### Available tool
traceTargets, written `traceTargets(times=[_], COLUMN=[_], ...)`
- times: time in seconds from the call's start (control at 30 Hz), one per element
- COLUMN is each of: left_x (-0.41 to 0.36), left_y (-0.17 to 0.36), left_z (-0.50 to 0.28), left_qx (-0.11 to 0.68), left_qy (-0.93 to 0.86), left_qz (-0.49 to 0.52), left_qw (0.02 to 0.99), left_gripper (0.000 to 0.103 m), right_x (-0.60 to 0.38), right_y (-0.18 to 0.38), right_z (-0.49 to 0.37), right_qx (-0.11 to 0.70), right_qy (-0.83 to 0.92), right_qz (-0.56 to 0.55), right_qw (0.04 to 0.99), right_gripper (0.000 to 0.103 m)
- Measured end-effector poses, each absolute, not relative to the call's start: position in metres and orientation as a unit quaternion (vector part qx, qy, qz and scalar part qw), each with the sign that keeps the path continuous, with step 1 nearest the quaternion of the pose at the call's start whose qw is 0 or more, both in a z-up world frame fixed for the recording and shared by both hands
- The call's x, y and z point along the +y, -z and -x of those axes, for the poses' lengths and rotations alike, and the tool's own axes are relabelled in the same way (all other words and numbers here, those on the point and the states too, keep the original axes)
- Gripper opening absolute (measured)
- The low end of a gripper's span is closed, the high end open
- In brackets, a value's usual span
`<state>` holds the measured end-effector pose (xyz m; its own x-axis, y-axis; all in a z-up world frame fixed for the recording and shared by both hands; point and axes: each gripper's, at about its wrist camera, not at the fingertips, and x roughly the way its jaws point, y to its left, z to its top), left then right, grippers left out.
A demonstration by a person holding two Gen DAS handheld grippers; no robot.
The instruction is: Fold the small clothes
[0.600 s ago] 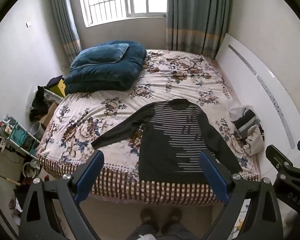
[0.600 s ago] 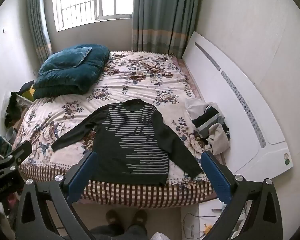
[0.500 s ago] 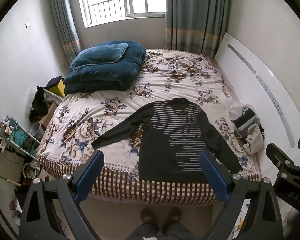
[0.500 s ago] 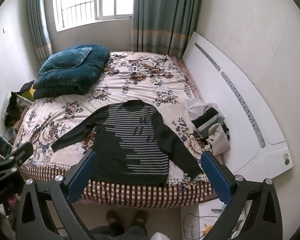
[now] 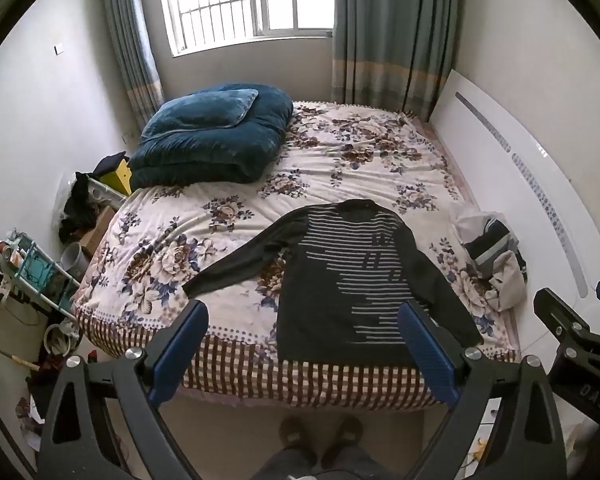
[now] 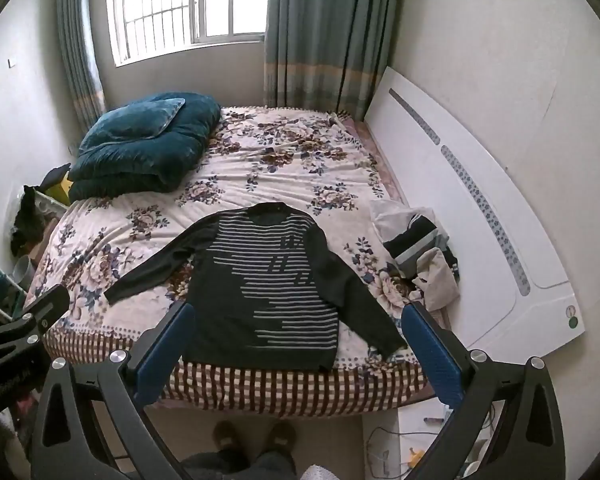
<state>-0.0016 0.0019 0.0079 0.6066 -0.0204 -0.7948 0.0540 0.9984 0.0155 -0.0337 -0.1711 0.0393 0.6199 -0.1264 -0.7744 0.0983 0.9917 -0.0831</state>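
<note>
A dark striped sweater (image 5: 340, 280) is lying flat, sleeves spread, near the foot edge of the floral bed (image 5: 228, 216). The left tool (image 5: 304, 350) and right tool (image 6: 294, 346) are hovering above the floor, both spread wide, gripping nothing.

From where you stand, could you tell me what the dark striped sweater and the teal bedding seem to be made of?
The dark striped long-sleeved sweater looks like a thin matte knit, lying limp and flat. The folded teal bedding looks like plush velvet or fleece, given its soft sheen, though I cannot be sure.
</note>
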Motion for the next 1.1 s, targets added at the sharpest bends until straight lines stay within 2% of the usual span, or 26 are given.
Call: traceTargets(times=[0.7,1.1], left_x=[-0.001,-0.001], left_y=[-0.016,-0.018], left_z=[0.003,0.003], left_qx=[0.433,0.431], left_qy=[0.026,0.028], left_qz=[-0.020,-0.020], left_qw=[0.901,0.902], left_gripper=[0.097,0.097], right_x=[-0.163,-0.168], right_y=[-0.064,-0.058], right_z=[0.038,0.042], right_qx=[0.429,0.426], right_qy=[0.063,0.063], right_qz=[0.011,0.009], right_qw=[0.901,0.902], right_gripper=[0.103,0.103])
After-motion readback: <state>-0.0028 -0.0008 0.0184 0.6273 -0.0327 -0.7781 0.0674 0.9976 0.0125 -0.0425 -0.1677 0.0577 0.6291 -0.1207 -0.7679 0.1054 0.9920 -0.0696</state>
